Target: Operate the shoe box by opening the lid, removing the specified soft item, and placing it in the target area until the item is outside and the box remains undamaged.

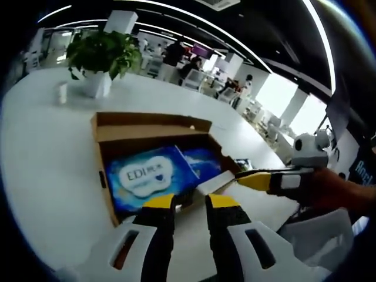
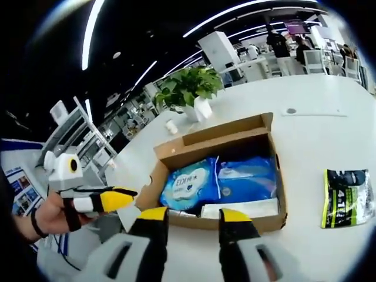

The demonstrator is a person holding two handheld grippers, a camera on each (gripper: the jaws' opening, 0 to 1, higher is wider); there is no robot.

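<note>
An open brown shoe box [image 1: 101, 154] rests on the white table, its lid flap [image 1: 147, 122] folded back on the far side. Inside lie a blue soft pack marked EDI [image 1: 147, 176], a second blue pack [image 1: 202, 160] and a white item [image 1: 214, 181]. My left gripper [image 1: 191, 202] is open just short of the box's near wall, with nothing between its jaws. My right gripper [image 1: 258, 179] reaches in from the right, its yellow tip at the box's corner. In the right gripper view, the right gripper [image 2: 194, 216] is open before the box [image 2: 281, 188], facing the EDI pack [image 2: 191, 182].
A potted plant [image 1: 100, 56] in a white pot stands behind the box. A black-and-green packet [image 2: 346, 197] lies on the table [image 2: 317, 135] to the box's right. The left gripper [image 2: 111, 200], held by a hand, sits left of the box. Desks and people fill the far room.
</note>
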